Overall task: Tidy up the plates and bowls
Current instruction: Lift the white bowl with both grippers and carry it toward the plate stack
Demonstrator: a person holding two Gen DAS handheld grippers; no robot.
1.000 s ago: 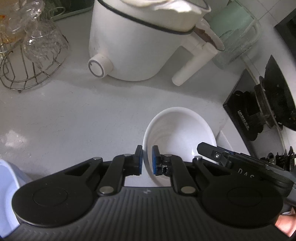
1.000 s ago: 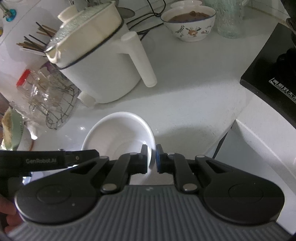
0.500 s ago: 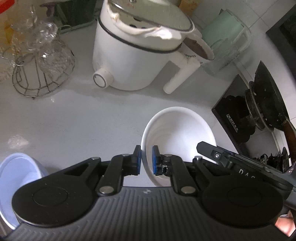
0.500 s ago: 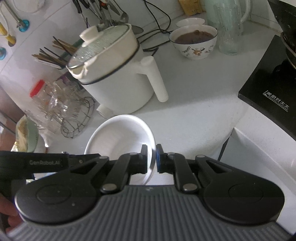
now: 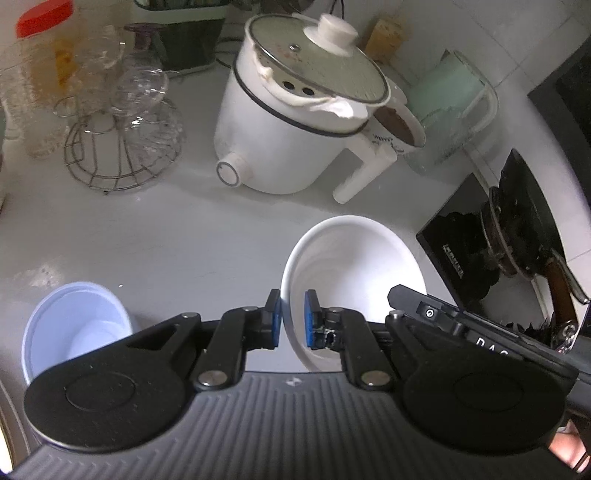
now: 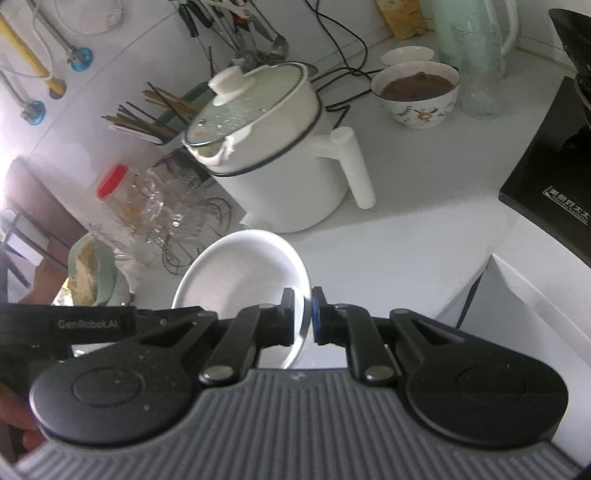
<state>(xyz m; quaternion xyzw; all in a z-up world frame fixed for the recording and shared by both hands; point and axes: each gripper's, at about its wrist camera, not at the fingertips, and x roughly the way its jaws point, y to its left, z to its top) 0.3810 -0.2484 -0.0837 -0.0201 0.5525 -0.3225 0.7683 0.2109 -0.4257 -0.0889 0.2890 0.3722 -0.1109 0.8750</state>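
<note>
We grip the white bowl (image 5: 351, 273) with both tongs: the left tongs (image 5: 292, 318) clench its left rim, the right tongs (image 6: 303, 320) its right rim, the bowl between them. Ahead of the tongs stands a white electric pot (image 5: 295, 125) on the tabletop (image 5: 166, 229); a pale blue bowl (image 5: 74, 332) sits left of the left tongs.

Before me runs a pale kitchen counter (image 5: 155, 236), glossy where daylight hits it at my far left. Behind it stands a white tiled wall (image 6: 122, 48) hung with utensils (image 6: 236, 22) and trailing black cords (image 6: 343, 40). To my right a black stove (image 6: 554, 155) sits against the counter edge.
</note>
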